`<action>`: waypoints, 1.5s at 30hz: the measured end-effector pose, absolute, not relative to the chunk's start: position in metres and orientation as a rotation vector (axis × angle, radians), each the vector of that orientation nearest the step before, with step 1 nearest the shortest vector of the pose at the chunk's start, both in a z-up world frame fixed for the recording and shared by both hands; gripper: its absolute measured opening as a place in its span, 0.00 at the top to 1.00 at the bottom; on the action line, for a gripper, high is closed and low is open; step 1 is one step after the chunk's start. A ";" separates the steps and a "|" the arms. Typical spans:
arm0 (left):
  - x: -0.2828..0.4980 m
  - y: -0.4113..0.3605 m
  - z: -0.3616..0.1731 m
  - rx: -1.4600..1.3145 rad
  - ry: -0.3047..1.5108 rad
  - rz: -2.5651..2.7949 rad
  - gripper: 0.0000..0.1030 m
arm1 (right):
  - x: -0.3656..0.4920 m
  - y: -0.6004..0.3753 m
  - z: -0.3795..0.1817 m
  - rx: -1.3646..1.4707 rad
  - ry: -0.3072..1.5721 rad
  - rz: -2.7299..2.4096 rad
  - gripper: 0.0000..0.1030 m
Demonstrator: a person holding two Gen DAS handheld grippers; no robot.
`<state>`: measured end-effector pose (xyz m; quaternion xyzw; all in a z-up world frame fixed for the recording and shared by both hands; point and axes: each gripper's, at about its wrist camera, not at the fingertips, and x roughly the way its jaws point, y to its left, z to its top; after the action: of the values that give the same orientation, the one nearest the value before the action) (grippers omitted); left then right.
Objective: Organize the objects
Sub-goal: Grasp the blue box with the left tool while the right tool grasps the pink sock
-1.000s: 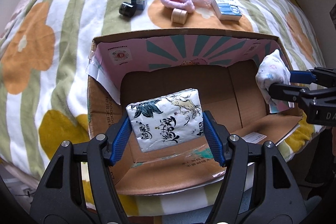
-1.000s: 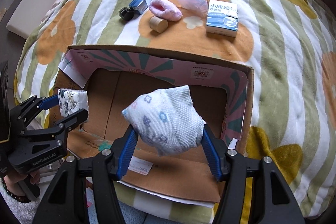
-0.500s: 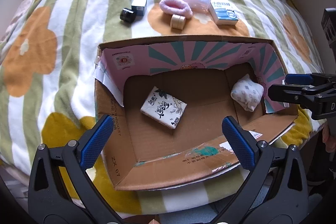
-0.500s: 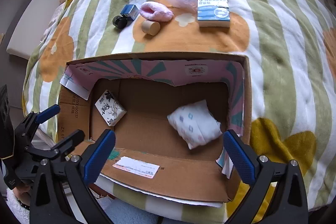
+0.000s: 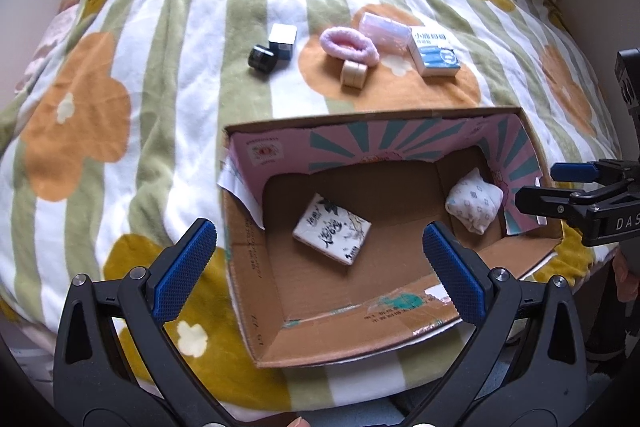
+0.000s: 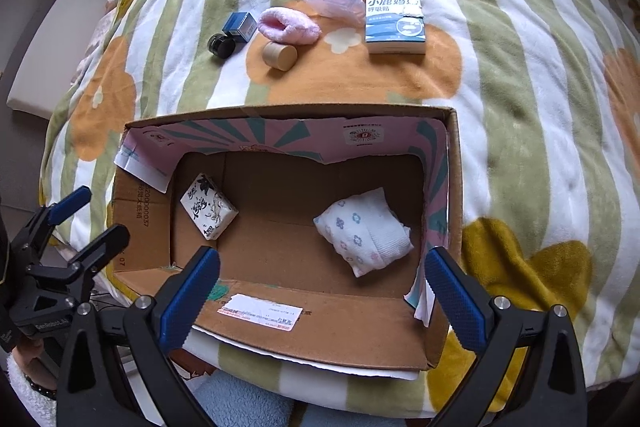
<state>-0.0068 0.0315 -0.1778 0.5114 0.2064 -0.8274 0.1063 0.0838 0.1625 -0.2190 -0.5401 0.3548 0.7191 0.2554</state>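
Observation:
An open cardboard box [image 5: 256, 291] [image 6: 320, 331] sits on the striped flower blanket. Inside lie a tissue pack [image 5: 332, 233] [image 6: 208, 211] at the left and rolled white floral socks [image 5: 474, 201] [image 6: 362, 231] at the right. My left gripper [image 5: 320, 271] is open and empty above the box's near left edge; it also shows in the right wrist view [image 6: 86, 217]. My right gripper [image 6: 320, 291] is open and empty above the box's near right side, and shows in the left wrist view [image 5: 556, 183].
Beyond the box on the blanket lie a black jar [image 5: 262, 57] [image 6: 221, 47], a small blue box [image 5: 283, 41] [image 6: 240, 26], a pink fluffy band [image 5: 350, 45] [image 6: 288, 26], a tan round container [image 5: 353, 75] [image 6: 280, 55], a clear pink case [image 5: 384, 31] [image 6: 332, 1] and a blue-white carton [image 5: 434, 53] [image 6: 395, 21].
Both grippers opened and let go: the tissue pack and the socks dropped into the box. Both grippers have since drawn back and up from the box.

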 end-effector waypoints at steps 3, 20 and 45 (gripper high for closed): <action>-0.011 0.022 -0.171 1.491 0.601 -2.456 0.00 | 0.078 0.163 -0.213 -1.453 0.952 1.948 0.01; -0.076 -0.063 -0.153 1.452 0.500 -2.575 0.00 | 0.016 0.203 -0.176 -1.245 1.090 1.942 0.01; -0.219 -0.129 -0.279 1.641 0.468 -2.627 0.06 | -0.084 0.296 -0.270 -0.994 1.323 1.590 0.01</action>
<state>-0.2191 -0.1295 -0.2787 0.5238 0.1494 -0.8386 0.0045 -0.0840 0.2962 -0.2705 -0.3947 0.5257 0.6318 0.4107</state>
